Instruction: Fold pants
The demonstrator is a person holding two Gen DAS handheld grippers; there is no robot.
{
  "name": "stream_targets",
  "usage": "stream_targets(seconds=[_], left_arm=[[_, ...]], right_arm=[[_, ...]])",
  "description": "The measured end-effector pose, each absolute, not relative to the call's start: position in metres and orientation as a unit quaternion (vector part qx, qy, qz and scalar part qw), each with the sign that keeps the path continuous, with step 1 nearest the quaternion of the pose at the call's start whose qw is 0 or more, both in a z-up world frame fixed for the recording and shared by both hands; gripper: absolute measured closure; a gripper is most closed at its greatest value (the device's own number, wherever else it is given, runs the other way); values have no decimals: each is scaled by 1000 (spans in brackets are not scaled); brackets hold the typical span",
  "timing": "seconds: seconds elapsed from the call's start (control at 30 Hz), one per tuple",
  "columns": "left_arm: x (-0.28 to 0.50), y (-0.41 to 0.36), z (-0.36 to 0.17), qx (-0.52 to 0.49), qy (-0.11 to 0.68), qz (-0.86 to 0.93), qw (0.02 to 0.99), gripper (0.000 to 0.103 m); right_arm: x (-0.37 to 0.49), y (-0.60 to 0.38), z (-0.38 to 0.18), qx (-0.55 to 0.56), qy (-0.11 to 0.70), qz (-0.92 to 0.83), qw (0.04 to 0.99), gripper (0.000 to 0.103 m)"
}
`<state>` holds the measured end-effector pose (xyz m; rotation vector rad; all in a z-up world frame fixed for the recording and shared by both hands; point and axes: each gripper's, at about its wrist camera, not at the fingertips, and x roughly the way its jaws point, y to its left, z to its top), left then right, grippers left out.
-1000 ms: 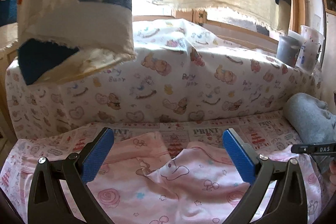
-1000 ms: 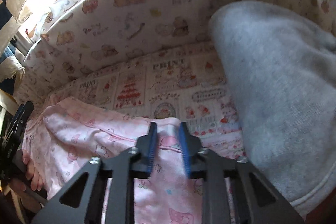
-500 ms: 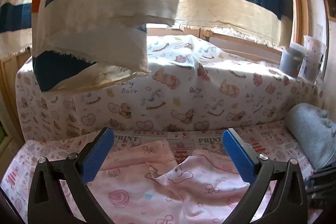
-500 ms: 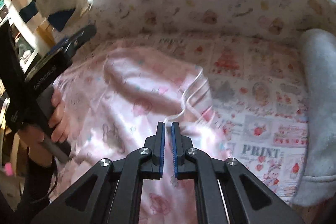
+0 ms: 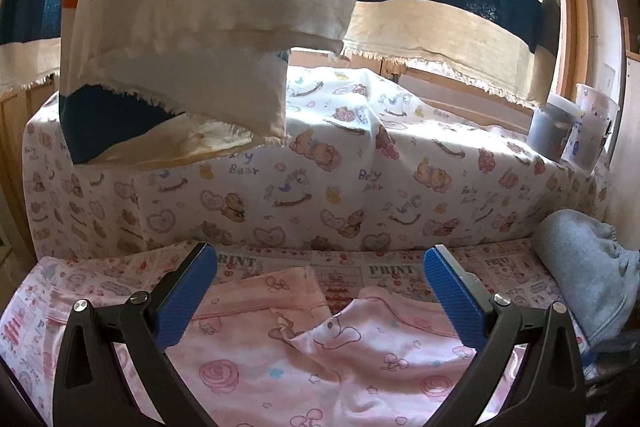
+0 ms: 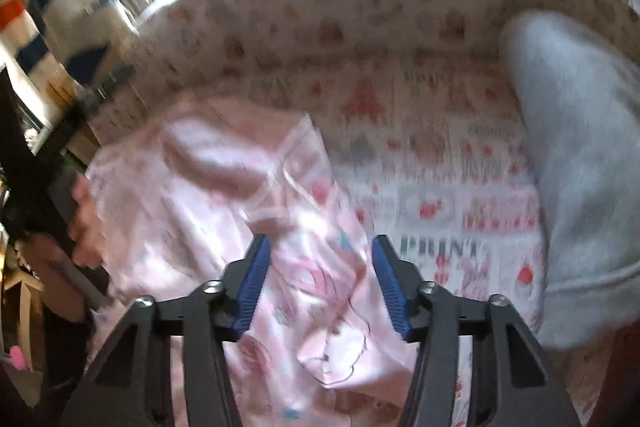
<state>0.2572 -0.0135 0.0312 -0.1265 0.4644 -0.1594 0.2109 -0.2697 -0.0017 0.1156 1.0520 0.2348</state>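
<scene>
Right tool [image 6: 321, 283] just spread; pink pants [image 6: 224, 195] apparently loose beneath it.

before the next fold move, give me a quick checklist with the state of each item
1. Left gripper open, nothing between its pads: ok.
2. Right gripper jaws have just been opening, pads clear of the cloth: ok.
3. Pink pants lying flat: not ok, a raised fold sits mid-cloth.
4. Grey garment apart from the pants: ok.
5. Pants fully on the printed sheet: cannot tell, the near edge is out of view.
</scene>
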Motion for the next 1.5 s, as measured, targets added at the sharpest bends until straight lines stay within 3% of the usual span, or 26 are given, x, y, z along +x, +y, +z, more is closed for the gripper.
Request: stream_targets(seconds=[0.07,0.27,0.3,0.37,0.5,0.57,0.6,0.87,0.97,1.13,1.2,1.33,1.5], left_arm=[[258,-14,31,-64,231,-81,968,0],[256,-13,30,-63,229,-77,968,0],[256,-14,30,-60,230,-76,968,0],[257,-15,29,-54,231,-72,969,0],[260,-12,28,-62,236,-73,967,0],[261,-9,27,-71,240,-77,965,0],[262,-8,26,-74,242,-79,964,0],[261,-9,28,-74,242,-83,964,0],[261,-10,28,-74,243,-86,963,0],[260,-12,27,-72,244,-89,963,0],[261,-13,26,-71,246,-91,962,0],[260,-17,26,-61,244,-90,964,0],[260,-15,27,-60,241,-86,965,0]], right_arm=[[211,-266,-9,45,505,120,854,94],[204,-258,28,-13,400,21,916,96],[206,-262,33,-9,396,6,918,95],[217,-268,34,14,412,3,911,85],[217,-282,32,61,428,53,900,82],[213,-289,29,77,432,65,896,68],[211,-292,28,85,433,68,895,66],[192,-282,15,85,457,84,882,66],[187,-288,17,63,431,3,900,52],[201,-308,3,100,453,-7,886,52],[208,-309,-2,103,456,3,884,58],[220,-294,-8,101,470,48,876,95],[202,-268,7,106,446,130,879,95]])
